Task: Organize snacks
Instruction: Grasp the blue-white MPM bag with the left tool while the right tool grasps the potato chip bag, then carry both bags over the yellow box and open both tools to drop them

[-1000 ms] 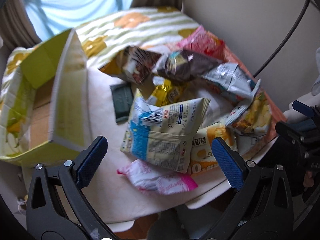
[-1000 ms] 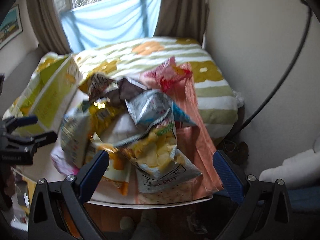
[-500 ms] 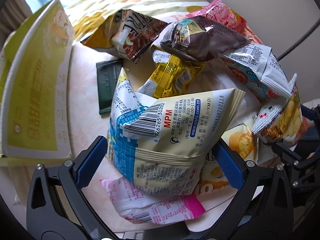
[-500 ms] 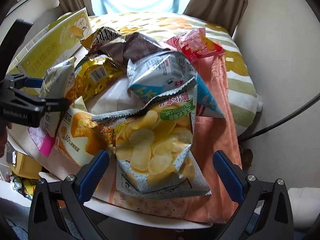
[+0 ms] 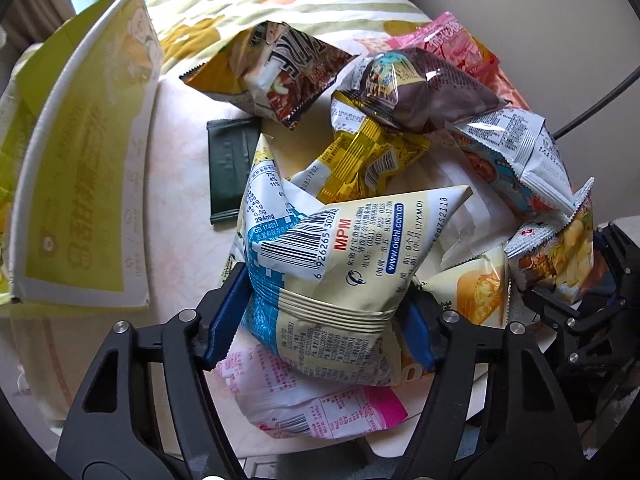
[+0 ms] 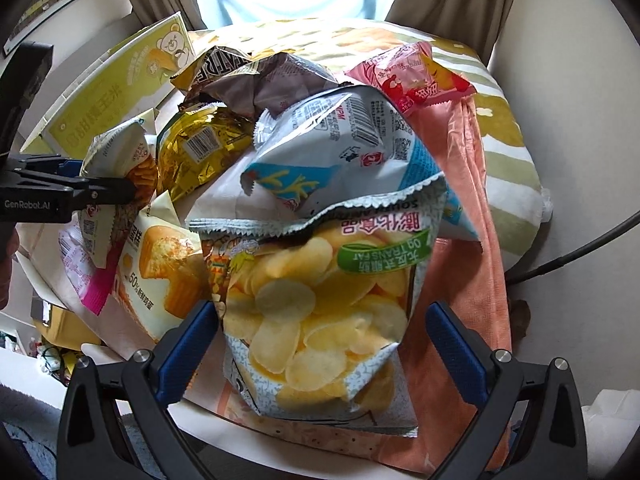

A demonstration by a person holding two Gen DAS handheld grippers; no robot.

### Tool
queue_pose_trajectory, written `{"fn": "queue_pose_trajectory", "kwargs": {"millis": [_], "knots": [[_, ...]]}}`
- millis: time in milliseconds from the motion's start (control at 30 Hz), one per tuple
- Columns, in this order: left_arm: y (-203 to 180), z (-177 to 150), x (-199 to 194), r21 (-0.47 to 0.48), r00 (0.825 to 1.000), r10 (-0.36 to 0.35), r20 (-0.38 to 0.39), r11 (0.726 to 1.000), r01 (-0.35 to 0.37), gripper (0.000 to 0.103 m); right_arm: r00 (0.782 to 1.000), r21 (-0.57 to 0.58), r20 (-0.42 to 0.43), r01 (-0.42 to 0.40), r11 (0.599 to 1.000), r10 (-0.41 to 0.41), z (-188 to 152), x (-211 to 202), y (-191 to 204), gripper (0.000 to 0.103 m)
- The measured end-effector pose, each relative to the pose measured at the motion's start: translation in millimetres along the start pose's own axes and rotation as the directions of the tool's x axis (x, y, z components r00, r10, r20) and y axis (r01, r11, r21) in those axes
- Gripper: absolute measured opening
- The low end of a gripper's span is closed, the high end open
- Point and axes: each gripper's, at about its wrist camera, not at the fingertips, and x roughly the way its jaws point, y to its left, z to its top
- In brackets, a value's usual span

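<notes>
Now the cream-and-blue snack bag (image 5: 320, 280) sits pinched between the jaws of the left gripper (image 5: 320, 322), which have just been closing on it.

Both blue pads press into its crimped lower part, and the bag bulges upward with its barcode face showing; it lies over a pink-and-white packet (image 5: 320, 408) on the pale surface (image 5: 180, 184), with a yellow foil bag (image 5: 372, 160) just behind and a flat dark green packet (image 5: 230, 172) beside it. The right gripper (image 6: 316, 344) has its jaws apart around the potato chip bag (image 6: 320, 300); its left pad seems to touch the bag's edge, though that is hard to tell, while the right pad stands clear. A yellow-green box (image 5: 88, 184) lies at the left.
</notes>
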Motion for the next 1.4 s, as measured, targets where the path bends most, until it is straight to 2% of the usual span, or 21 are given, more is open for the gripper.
{"fn": "queue_pose_trajectory", "kwargs": {"millis": [67,133,200,367,733,967,1233,1400], "knots": [[-0.1,-0.8,-3.0,-0.002,1.000,-0.002,0.004,1.000,0.002,0.065,1.000,0.015,-0.002,-0.013,1.000,0.013,-0.8,1.3,-1.8,0.098],[-0.7,-1.0,-5.0,-0.003,1.000,-0.002,0.010,1.000,0.002,0.064,0.999,0.029,-0.013,-0.031,0.999,0.031,-1.6,3.4,-3.2,0.088],[-0.8,-2.0,-9.0,0.002,1.000,0.002,0.021,1.000,-0.002,0.064,0.999,0.027,-0.019,-0.029,0.999,0.030,-2.8,4.3,-3.5,0.071],[-4.3,-0.5,-16.0,0.012,0.999,0.010,0.048,1.000,-0.010,0.063,0.999,0.029,-0.008,-0.049,0.998,0.050,-4.7,-3.2,-6.1,0.049],[-6.2,0.5,-54.6,0.016,0.993,0.005,0.116,1.000,-0.007,0.063,0.998,0.070,0.047,-0.032,0.997,0.028,-1.8,-41.1,-4.7,0.047],[-1.2,6.4,-97.2,-0.016,0.980,0.001,0.199,1.000,0.003,0.063,0.996,0.070,0.086,-0.016,0.997,0.010,13.1,-84.5,-6.0,0.047],[38.6,21.7,-153.8,-0.075,0.950,0.033,0.312,0.997,-0.010,0.063,0.982,0.002,0.187,-0.028,1.000,0.027,70.9,-122.6,19.1,0.047],[87.1,30.8,-178.1,-0.101,0.931,0.070,0.358,0.994,-0.035,0.063,0.964,-0.057,0.258,-0.054,0.997,0.067,118.6,-129.6,65.2,0.047]]}}
